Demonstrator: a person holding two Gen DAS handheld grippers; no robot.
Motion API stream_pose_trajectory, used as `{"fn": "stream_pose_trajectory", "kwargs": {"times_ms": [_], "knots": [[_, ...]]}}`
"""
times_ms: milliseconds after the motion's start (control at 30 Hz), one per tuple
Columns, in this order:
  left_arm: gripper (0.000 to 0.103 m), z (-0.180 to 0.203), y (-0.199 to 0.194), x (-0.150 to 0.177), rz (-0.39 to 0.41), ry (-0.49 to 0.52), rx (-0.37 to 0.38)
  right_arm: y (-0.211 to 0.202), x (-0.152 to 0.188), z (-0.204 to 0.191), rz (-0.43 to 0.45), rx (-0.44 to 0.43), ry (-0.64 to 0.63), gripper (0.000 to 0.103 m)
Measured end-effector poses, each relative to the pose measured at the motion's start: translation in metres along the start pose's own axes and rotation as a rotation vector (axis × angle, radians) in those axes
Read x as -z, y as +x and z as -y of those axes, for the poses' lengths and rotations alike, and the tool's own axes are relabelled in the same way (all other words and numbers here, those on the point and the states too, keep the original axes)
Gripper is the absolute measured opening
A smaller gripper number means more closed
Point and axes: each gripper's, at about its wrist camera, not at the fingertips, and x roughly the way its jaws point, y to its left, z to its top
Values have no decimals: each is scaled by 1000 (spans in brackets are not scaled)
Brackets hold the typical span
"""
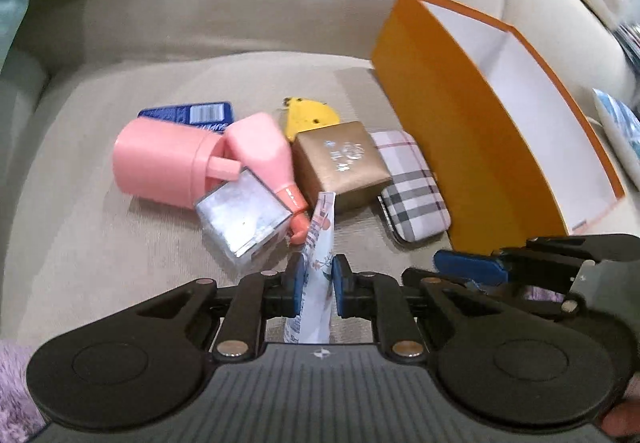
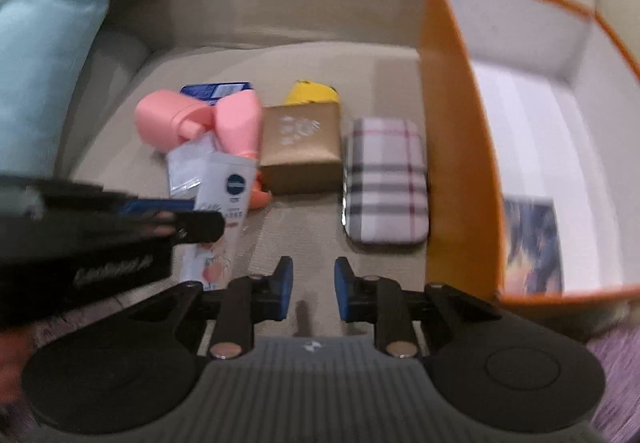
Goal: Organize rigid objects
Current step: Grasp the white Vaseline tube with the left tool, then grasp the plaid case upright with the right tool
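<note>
While left claw [image 1: 316,279] pinches tube [image 1: 318,263] above sofa [image 1: 120,243] | right claw [image 2: 314,289] spread, idle | risk: thin grip lets tube slip short of box [image 1: 460,147]

Sofa seat [image 1: 120,251]: woven beige cloth, matt, fine ribbed texture. Orange box [image 1: 448,147]: smooth matt card outside, white paper lining inside. Gold box [image 1: 340,159]: satin paper wrap with reflective silver print. Pink container [image 1: 156,163] and pink bottle [image 1: 260,147]: smooth plastic, low sheen. Clear box [image 1: 244,219]: glossy transparent plastic (strong glare on the top face). Plaid case [image 1: 412,191]: checked covering, matt, looks like cloth. White tube [image 1: 320,263]: glossy printed plastic. Gripper pads [image 1: 298,283]: matt blue, rubber-like.
</note>
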Motion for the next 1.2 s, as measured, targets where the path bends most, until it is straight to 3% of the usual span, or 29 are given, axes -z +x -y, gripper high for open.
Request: {"fn": "stream_pose_trajectory", "kwargs": {"times_ms": [100,133,200,267,400,733,1067,1200], "knots": [[18,-5,-1,0,-14,-31,-30,9,-6,-12,13,97,-119,25],[18,-4,-1,-2,-15,-30,-37,14,-7,-15,13,137,-165,31],[18,-9,4,-3,-18,-45,-21,24,-7,-22,13,201,-253,40],[19,-15,8,-4,-24,-70,-4,35,-6,-26,3,244,-327,41],[21,-26,12,-7,-32,-117,26,52,-5,-23,-36,257,-388,42],[24,-45,28,-10,-56,-231,126,70,-2,-29,-7,323,-527,50],[16,-40,4,1,-14,-240,122,45,5,-36,48,305,-486,24],[16,-40,-7,10,3,-245,110,15,7,-30,56,234,-386,18]]}}
